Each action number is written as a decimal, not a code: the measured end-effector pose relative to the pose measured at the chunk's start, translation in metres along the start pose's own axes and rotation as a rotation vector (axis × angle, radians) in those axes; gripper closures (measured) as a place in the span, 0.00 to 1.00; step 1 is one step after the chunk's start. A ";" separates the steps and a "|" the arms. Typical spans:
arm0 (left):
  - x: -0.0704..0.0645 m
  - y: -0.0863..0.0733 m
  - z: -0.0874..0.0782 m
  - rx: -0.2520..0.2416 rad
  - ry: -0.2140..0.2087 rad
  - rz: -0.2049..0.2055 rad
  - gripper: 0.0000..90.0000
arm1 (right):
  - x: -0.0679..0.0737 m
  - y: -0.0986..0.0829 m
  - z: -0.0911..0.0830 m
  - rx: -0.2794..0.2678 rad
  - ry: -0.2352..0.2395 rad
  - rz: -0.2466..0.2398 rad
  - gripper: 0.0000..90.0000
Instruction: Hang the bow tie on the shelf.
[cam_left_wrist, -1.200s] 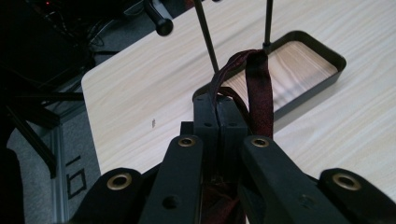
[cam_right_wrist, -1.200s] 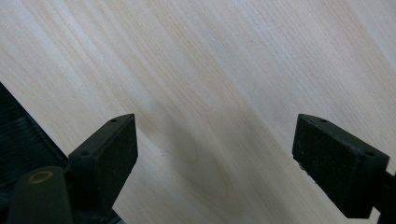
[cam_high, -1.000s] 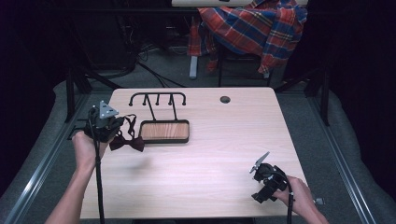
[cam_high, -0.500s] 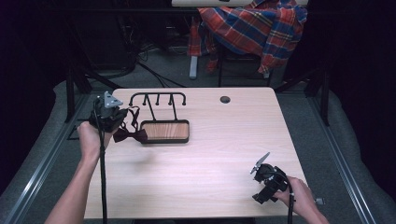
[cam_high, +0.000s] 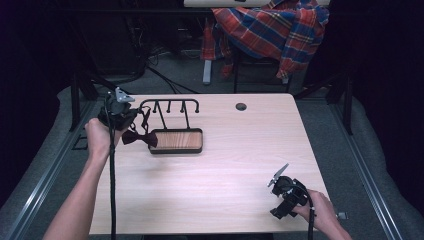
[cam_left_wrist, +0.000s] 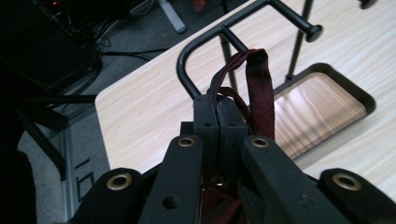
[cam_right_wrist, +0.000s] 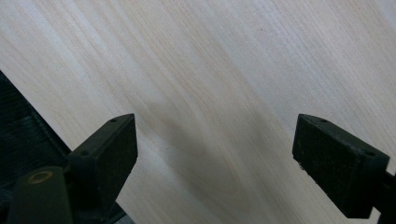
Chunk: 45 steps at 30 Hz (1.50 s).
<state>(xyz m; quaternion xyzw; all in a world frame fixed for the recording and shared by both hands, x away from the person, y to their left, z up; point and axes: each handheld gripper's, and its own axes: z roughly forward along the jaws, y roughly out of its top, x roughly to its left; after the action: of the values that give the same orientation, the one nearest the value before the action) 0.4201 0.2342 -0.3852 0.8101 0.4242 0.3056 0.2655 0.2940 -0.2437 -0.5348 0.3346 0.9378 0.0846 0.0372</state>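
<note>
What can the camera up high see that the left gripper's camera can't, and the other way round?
The high view alone has the whole bow tie hanging beside the rack, the right gripper low over the table, and the plaid cloth behind. The left gripper view alone has the jaws pressed together on the dark red strap. Both have the black hook rack with its wooden tray.

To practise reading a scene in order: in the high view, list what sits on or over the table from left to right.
Left gripper holding a dark red bow tie → black metal hook rack with wooden tray base → small dark round table hole → right gripper.
</note>
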 end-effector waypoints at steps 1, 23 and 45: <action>0.002 0.002 0.001 0.005 0.010 0.000 0.99 | 0.000 0.000 0.000 -0.002 0.002 0.000 0.15; 0.016 0.015 0.027 0.090 0.044 -0.010 0.99 | 0.001 0.000 0.001 0.008 0.006 -0.007 0.15; 0.020 -0.005 0.053 0.103 0.052 -0.041 0.98 | 0.001 0.000 0.001 0.023 0.012 -0.020 0.15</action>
<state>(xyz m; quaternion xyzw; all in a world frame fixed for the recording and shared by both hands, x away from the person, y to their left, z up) 0.4642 0.2446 -0.4189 0.8056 0.4627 0.2987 0.2185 0.2933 -0.2424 -0.5361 0.3252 0.9422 0.0754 0.0283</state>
